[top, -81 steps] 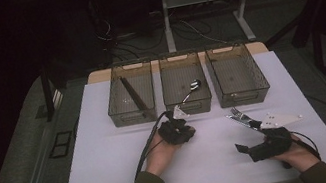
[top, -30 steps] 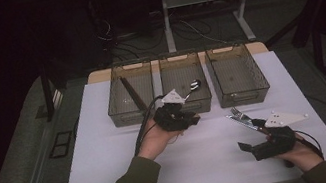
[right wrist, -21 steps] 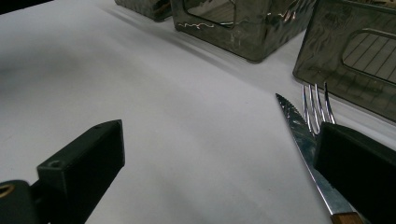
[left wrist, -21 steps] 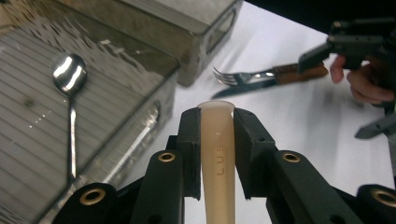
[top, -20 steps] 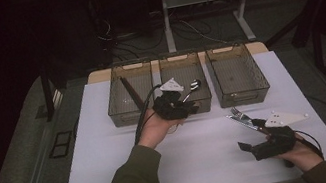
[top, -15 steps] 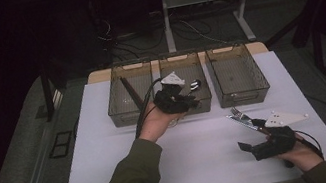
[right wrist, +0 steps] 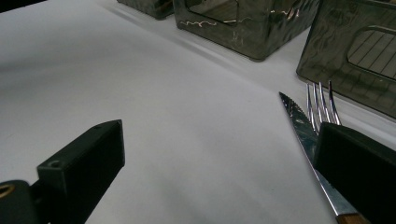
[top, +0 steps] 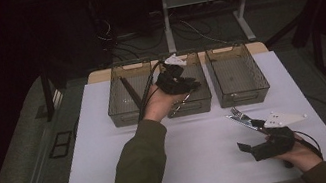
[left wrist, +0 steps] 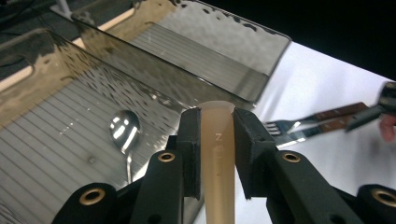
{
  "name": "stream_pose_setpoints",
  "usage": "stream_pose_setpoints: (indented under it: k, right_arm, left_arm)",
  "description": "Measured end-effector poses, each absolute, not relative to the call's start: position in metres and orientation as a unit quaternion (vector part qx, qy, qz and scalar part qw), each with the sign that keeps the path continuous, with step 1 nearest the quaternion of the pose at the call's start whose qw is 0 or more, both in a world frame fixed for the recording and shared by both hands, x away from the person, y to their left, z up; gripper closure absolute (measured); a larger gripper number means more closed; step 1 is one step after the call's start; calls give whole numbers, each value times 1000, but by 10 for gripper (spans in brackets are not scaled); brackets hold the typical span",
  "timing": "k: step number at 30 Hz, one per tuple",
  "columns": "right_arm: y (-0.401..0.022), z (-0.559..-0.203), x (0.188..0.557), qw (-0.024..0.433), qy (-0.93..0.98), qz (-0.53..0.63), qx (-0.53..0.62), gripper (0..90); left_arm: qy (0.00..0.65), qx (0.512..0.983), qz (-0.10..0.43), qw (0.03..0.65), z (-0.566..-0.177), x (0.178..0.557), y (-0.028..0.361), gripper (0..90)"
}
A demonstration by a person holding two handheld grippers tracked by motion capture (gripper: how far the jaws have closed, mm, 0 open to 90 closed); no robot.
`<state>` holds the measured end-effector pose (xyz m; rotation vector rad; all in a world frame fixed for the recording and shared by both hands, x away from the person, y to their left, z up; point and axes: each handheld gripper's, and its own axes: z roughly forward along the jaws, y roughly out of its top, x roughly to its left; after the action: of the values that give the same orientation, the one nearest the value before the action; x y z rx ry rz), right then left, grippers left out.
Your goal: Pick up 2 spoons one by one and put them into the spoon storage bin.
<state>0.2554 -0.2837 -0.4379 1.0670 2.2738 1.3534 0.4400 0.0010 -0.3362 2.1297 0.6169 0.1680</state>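
The left gripper clenches a spoon's pale, translucent handle, its shiny bowl hanging over the middle smoky bin. The right gripper rests released beside a fork and knife on the white table, dark room behind.

A knife and a fork lie on the white table.
The right gripper has wide jaws; brown bins sit behind.
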Motion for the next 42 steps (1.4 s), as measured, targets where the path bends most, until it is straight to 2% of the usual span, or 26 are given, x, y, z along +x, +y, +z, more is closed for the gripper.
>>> stream_pose_setpoints:
  k: [17, 29, 30, 34, 42]
  right_arm:
    - [-285, -437, 255, 143, 787, 475, 367, 19]
    - [-285, -438, 256, 140, 786, 477, 368, 19]
    - [-285, -438, 256, 140, 786, 477, 368, 19]
    - [-285, -437, 255, 140, 785, 478, 368, 19]
    - [-285, -438, 256, 139, 787, 477, 366, 19]
  left_arm:
    - [331, 850, 133, 387, -360, 483, -16, 732]
    - [379, 851, 132, 339, -384, 498, -14, 723]
    - [380, 850, 134, 338, -385, 498, -14, 714]
    - [378, 850, 140, 340, -385, 498, -16, 559]
    - [354, 855, 120, 359, -379, 493, -15, 435]
